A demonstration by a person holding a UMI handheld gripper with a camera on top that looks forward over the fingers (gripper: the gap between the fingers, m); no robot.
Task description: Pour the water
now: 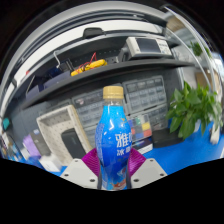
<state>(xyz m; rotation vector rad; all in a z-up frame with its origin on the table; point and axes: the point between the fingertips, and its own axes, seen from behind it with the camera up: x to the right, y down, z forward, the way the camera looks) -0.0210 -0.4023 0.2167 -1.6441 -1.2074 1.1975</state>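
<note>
The gripper [113, 172] is clenched on a blue-labelled, yellow-capped clear plastic bottle [113, 135] — upright between its fingers, long axis vertical.

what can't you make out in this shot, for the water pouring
- Gripper view: whether the jaws press on the blue bottle standing between the purple pads; the bottle hides the contact.
- Bottle's base: hidden below, between the fingers.
- Water level: the blue label covers it.
- A cup or other vessel to pour into: none shows.
- Items on the shelf beyond: too small to name.
- Plant pot: cut off.
</note>
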